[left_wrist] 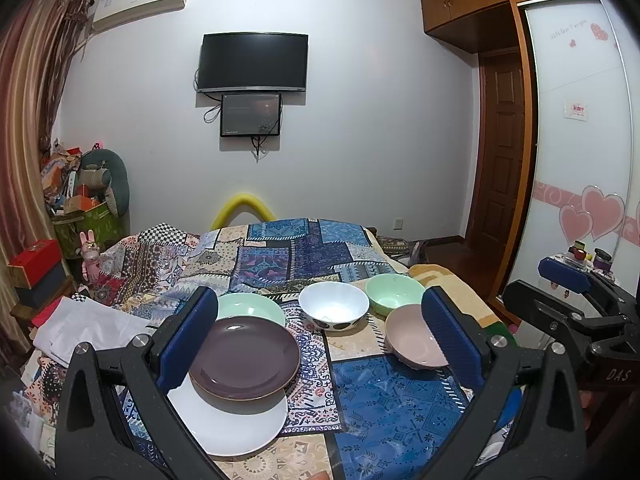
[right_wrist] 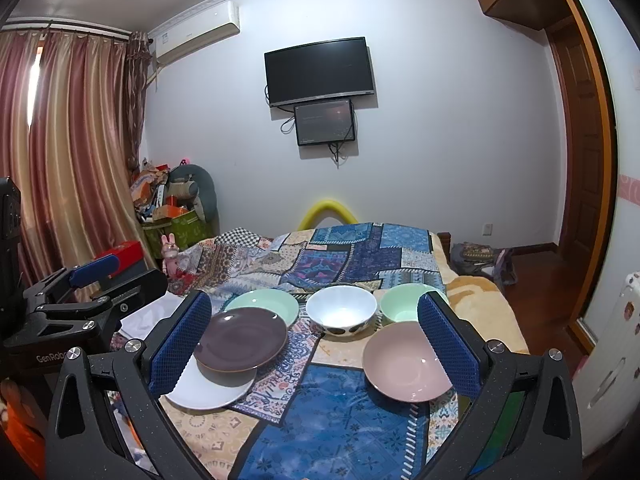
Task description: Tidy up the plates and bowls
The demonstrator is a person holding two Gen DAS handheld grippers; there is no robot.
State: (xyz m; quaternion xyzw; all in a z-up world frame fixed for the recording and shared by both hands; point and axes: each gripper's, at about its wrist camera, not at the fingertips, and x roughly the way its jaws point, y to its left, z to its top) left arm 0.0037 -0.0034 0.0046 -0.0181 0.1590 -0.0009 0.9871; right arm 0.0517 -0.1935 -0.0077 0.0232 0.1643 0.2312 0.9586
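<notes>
On the patchwork cloth (left_wrist: pixel 384 400) lie a dark purple plate (left_wrist: pixel 244 356) (right_wrist: pixel 240 338) resting partly on a white plate (left_wrist: pixel 232 420) (right_wrist: pixel 208 388), with a mint plate (left_wrist: pixel 252 308) (right_wrist: pixel 268 306) behind them. Farther right stand a white spotted bowl (left_wrist: pixel 334 306) (right_wrist: pixel 342 308), a mint bowl (left_wrist: pixel 394 292) (right_wrist: pixel 404 304) and a pink bowl (left_wrist: pixel 416 340) (right_wrist: pixel 404 360). My left gripper (left_wrist: pixel 320 336) (right_wrist: pixel 116 276) hovers open before the dishes, holding nothing. My right gripper (right_wrist: pixel 314 344) (left_wrist: pixel 548 286) is open beside it, also with nothing in it.
The cloth covers a bed (right_wrist: pixel 480 312) whose right edge drops to a wooden floor (right_wrist: pixel 532 280). A white folded cloth (left_wrist: pixel 88 328) and a pink rabbit toy (left_wrist: pixel 90 256) lie to the left. Boxes and clutter (left_wrist: pixel 80 200) fill the left corner. A wardrobe (left_wrist: pixel 580 140) stands on the right.
</notes>
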